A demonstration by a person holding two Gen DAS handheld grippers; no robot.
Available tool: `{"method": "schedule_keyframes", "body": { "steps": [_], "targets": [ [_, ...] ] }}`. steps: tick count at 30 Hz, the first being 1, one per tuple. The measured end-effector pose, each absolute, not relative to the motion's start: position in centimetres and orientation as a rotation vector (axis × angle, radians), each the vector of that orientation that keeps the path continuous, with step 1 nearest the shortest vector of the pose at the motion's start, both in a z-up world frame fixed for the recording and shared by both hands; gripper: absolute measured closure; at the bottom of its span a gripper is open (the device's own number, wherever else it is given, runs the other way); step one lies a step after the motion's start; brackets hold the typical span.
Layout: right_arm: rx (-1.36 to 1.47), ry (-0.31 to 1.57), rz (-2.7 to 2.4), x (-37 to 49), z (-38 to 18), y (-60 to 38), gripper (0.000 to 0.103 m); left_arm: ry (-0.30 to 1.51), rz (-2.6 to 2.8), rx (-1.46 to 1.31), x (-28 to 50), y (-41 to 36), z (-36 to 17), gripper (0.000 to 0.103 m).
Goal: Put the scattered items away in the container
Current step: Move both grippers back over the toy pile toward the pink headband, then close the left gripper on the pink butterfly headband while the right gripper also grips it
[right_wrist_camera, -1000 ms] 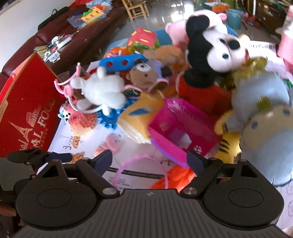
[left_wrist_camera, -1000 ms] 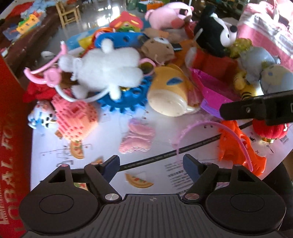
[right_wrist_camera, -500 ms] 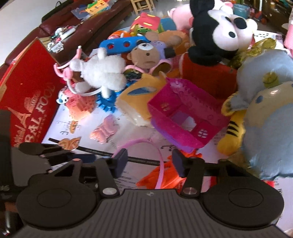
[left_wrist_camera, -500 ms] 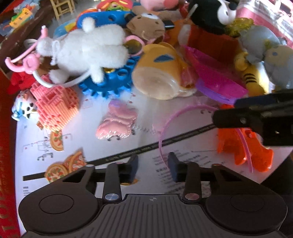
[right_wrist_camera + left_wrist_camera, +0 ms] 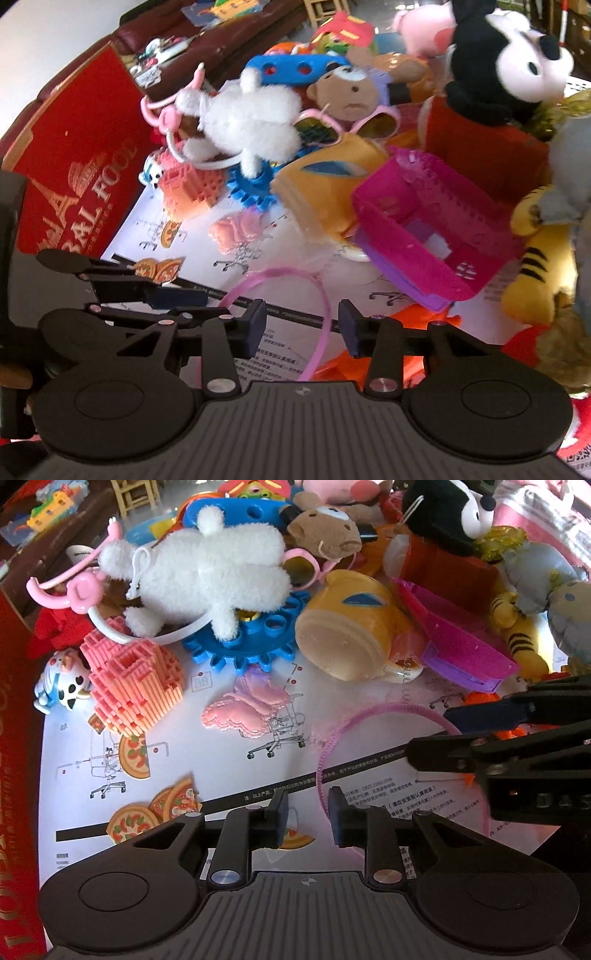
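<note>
Headband (image 5: 384, 716), pink, lies flat on the printed sheet (image 5: 229, 760) at my left gripper's (image 5: 306, 821) one o'clock; those jaws stand narrowly parted, holding nothing. Red box (image 5: 77, 170) stands at ten o'clock in the right view. My right gripper (image 5: 302, 330) straddles one headband arm, jaws parted, pads clear of it. Magenta basket (image 5: 424, 229) sits at one o'clock.

I'm getting strong daylight coming in from the far side; the floor (image 5: 168, 507) back there is glaring white. The printed paper sheet (image 5: 229, 764) is blowing out to near-white. Fisheye bending is curving the red box (image 5: 74, 158) at the left edge. The mouse plush (image 5: 509, 62) is smearing slightly in the right wrist view.
</note>
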State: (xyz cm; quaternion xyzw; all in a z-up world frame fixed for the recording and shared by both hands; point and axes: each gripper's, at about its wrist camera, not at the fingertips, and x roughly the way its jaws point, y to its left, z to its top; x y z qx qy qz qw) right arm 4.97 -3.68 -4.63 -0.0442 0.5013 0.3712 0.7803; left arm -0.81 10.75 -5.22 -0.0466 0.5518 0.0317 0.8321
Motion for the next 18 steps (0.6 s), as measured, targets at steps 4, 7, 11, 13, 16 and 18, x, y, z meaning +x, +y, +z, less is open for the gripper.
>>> {"method": "schedule_keyframes", "body": {
  "steps": [4,7,11,13,16,18],
  "targets": [
    [-0.147,1.083,0.767,5.1,-5.2,-2.7,0.057,1.167,0.06,-0.13,-0.9,11.2,-5.1,0.08],
    [-0.152,1.093,0.748,5.5,-5.8,-2.5,0.065,1.17,0.052,-0.151,-0.9,11.5,-5.1,0.078],
    [-0.098,1.128,0.728,6.1,-6.7,-3.2,0.074,1.176,0.056,-0.139,-0.4,11.4,-5.1,0.059],
    [-0.086,1.125,0.724,6.1,-6.7,-3.5,0.083,1.176,0.055,-0.112,0.1,11.1,-5.3,0.056],
    [-0.076,1.122,0.713,6.2,-6.8,-3.9,0.088,1.176,0.037,-0.096,0.9,10.7,-5.5,0.053],
    [-0.067,1.125,0.715,6.2,-6.8,-4.0,0.091,1.173,0.041,-0.07,1.2,10.3,-5.8,0.07]
  ]
}}
